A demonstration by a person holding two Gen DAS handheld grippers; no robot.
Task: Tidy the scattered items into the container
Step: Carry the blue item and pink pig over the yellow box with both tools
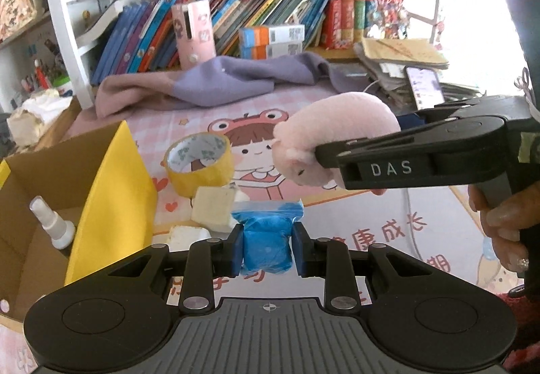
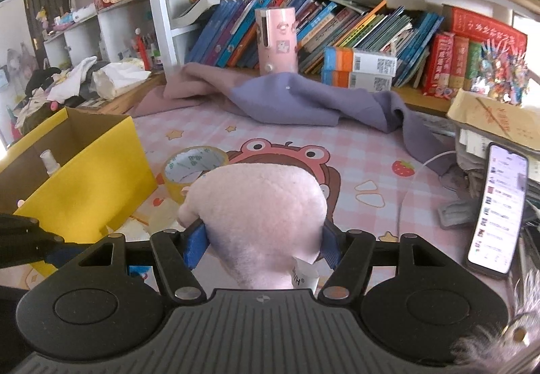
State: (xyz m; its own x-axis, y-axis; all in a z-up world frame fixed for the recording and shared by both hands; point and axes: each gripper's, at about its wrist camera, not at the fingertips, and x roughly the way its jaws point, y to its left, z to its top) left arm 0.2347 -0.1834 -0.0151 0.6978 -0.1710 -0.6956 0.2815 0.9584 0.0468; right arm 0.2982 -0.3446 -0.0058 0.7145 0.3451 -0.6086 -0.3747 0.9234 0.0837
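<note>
**2 items gripped, box waiting on the left**

Left gripper (image 1: 266,249) clamped on a blue plastic packet (image 1: 266,239), blue pads pressed against both sides so the soft bag bulges slightly between them. Held low, just above the pink cartoon mat (image 1: 371,215), apparently lifted clear of the pale foam blocks (image 1: 214,207) lying just beyond it.

Right gripper (image 2: 261,240) closed around a pink plush toy (image 2: 260,205), pinched at its narrow rear end near the white label, the rounded bulk jutting forward past the fingers. Seen from the left wrist view, carried raised above the mat, probably to clear the tape and foam on the way across. Squashy body, so a firm squeeze likely needed to stop it slipping.

Yellow cardboard box (image 2: 101,171) standing open at the left edge of the mat, flap up, brown inside. Only 1 thing visible within: a white spray bottle (image 1: 54,225) resting against the inner wall. Rest of the box floor partly hidden by the near wall.

Still outside the container: a roll of yellow tape (image 1: 199,164) on its side just beside the box, and the foam blocks touching or nearly touching it.

Judged about midway: both loads in hand, neither yet over the opening. Next call: swing left, over the yellow wall.
</note>
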